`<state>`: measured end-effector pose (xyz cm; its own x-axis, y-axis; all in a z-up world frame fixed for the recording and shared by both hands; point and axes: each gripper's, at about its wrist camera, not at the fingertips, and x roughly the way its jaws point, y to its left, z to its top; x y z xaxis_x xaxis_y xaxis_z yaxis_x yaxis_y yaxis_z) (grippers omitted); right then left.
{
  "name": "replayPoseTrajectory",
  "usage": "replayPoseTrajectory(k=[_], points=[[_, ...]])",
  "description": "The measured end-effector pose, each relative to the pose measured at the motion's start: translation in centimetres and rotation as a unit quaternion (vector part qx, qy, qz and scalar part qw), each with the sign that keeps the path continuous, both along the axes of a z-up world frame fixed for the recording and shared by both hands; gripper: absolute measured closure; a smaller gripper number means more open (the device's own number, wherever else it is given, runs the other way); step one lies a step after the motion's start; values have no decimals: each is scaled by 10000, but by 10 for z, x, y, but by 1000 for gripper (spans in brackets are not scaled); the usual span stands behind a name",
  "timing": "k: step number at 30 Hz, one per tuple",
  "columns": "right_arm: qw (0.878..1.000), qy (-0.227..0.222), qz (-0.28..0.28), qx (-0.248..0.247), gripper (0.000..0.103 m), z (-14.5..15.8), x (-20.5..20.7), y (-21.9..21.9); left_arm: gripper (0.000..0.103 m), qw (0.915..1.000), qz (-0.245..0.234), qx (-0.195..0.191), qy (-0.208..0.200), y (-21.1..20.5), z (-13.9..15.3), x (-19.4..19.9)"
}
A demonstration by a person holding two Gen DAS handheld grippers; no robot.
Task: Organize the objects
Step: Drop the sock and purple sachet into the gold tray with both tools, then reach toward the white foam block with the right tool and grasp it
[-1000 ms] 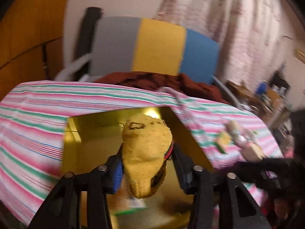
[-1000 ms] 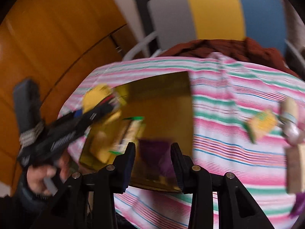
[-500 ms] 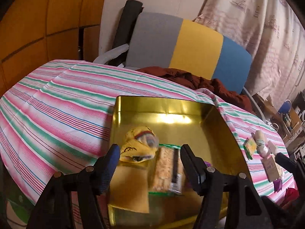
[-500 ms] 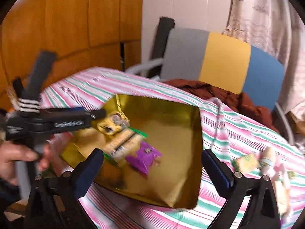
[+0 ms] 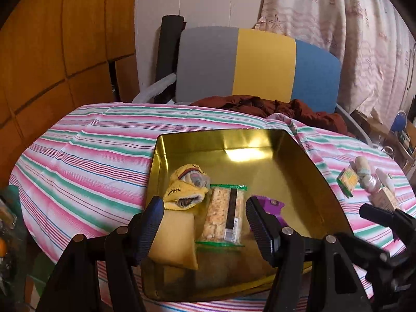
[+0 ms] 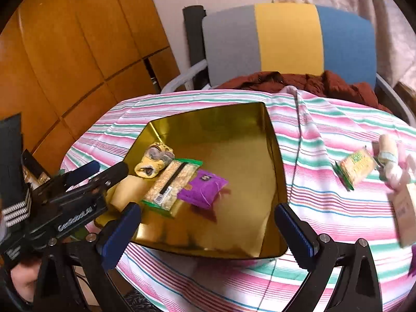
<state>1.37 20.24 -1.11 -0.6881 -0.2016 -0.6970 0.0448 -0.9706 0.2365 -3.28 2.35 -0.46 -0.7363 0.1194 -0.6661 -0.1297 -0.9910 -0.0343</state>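
A gold metal tray (image 5: 260, 135) (image 6: 275, 208) sits on the striped tablecloth. Inside it lie a yellow sock bundle (image 5: 186, 189) (image 6: 153, 162), a clear pack of crackers (image 5: 223, 215) (image 6: 171, 182), a purple packet (image 6: 204, 188) (image 5: 270, 205) and a pale yellow pouch (image 5: 174, 241) (image 6: 128, 189). My left gripper (image 5: 204, 223) hangs open over the tray's near edge, empty; it also shows in the right wrist view as the left gripper (image 6: 104, 171). My right gripper (image 6: 208, 231) is wide open and empty above the tray's near side.
On the cloth right of the tray lie a green-edged snack pack (image 6: 357, 167) (image 5: 347, 179), a pale roll (image 6: 387, 149) and a brown box (image 6: 405, 208). A grey, yellow and blue chair (image 5: 257, 62) with a brown garment (image 5: 273, 106) stands behind the table. A wooden wall (image 6: 78, 39) is left.
My left gripper let go of the yellow sock bundle, which now lies in the tray, and drew back. My right gripper opened wide and pulled away from the tray.
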Motion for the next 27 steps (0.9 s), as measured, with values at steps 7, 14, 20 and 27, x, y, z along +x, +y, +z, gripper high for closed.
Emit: replayPoseTrajectory(k=[7,14,20,27], points=[[9990,220,-234,315,0,4,9,6,36,9999,-77,-62,-43,6,-3,4],[9983,33,-504,297,0,-2,7,26,37,9995,-260,53,-185,11,-8,5],[9961,-63,-819,307,0,-6,10,50,37,9977,-569,225,-300,21,-12,7],[9901,-216,-1372,175,0,-9,15,97,36,9943,-958,280,-361,38,-11,11]])
